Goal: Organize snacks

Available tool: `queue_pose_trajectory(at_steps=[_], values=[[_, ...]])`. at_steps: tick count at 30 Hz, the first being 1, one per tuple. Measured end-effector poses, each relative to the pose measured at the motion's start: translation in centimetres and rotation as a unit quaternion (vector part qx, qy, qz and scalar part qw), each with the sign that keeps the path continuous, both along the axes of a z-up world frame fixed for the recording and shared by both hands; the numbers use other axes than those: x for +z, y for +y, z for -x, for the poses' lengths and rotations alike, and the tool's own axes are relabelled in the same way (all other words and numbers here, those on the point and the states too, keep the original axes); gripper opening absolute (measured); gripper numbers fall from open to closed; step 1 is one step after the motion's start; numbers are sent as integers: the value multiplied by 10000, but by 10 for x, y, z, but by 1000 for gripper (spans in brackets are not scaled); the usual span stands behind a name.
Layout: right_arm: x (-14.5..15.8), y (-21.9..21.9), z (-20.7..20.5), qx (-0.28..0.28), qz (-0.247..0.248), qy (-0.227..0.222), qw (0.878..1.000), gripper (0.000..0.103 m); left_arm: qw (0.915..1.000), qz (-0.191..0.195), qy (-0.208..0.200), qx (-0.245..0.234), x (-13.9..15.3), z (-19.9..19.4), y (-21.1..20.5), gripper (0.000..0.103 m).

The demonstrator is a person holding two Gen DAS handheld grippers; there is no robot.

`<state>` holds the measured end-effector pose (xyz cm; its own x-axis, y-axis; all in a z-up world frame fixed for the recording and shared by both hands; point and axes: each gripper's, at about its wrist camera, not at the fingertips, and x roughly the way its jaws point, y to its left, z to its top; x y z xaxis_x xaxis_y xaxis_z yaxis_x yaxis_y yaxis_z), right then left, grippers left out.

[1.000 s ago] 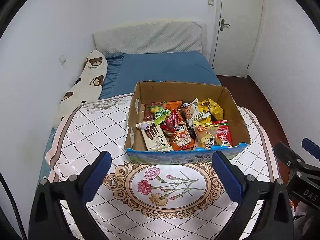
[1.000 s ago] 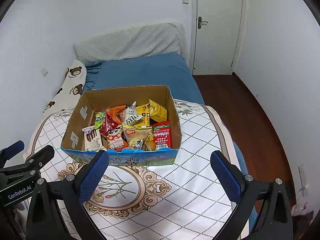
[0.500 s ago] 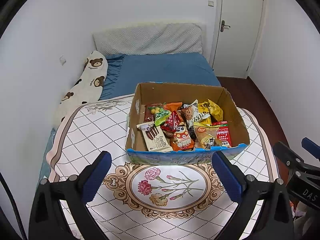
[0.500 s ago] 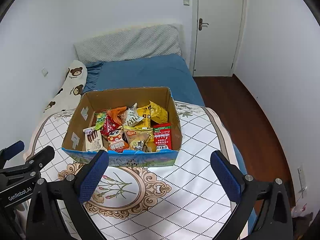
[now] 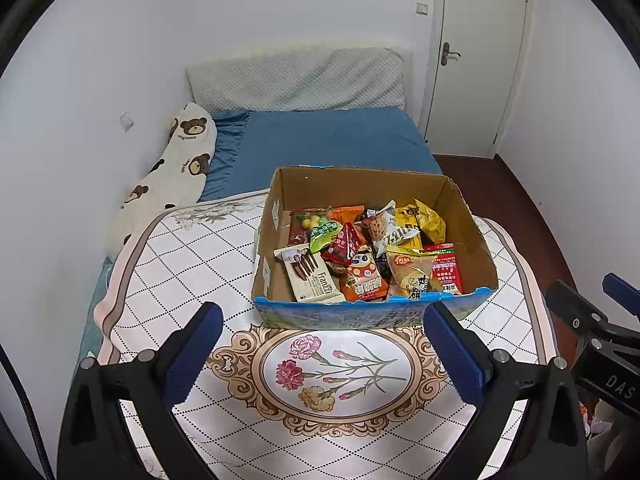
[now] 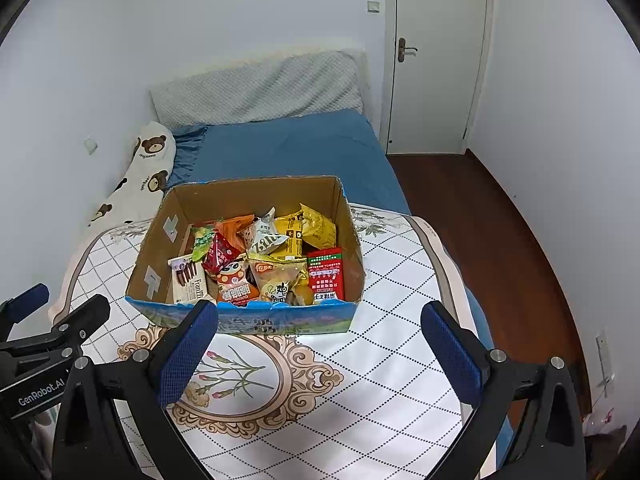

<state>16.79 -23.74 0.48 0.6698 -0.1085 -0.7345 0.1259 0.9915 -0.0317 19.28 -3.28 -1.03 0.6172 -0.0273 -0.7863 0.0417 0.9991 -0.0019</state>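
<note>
Snack packets (image 5: 362, 254): overlapping in the cardboard box (image 5: 360, 186), lower ones getting hidden, small print too tiny to read.
Box front wall (image 6: 280, 322): left end sitting behind left finger pad (image 6: 188, 354).
Right gripper (image 5: 618, 326): running off frame edge, fingertips partly out of left view.
Tablecloth (image 5: 192, 264): near edge getting cut off.

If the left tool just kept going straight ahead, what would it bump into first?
Probably the near blue wall of the cardboard box, which sits on the tablecloth right ahead of the open left tool. Depth is hard to judge.
</note>
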Motion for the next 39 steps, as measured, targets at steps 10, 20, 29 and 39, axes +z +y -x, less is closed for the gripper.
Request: queue_pose_trajectory(at_steps=[10,20,29,39], values=[[2,1,1,26,1,-20,10000,103,10000,-41,-40,46,6,1,3,103],[5,1,0,59,-1,-23,10000,103,10000,-65,-42,63,6,1,3,103],[6,2,0,71,7,-25,10000,103,9999,-71,-33,65,6,1,3,103],[9,3,0,69,5,-53,10000,103,9999,-72,-57,87,9,0,5,103]])
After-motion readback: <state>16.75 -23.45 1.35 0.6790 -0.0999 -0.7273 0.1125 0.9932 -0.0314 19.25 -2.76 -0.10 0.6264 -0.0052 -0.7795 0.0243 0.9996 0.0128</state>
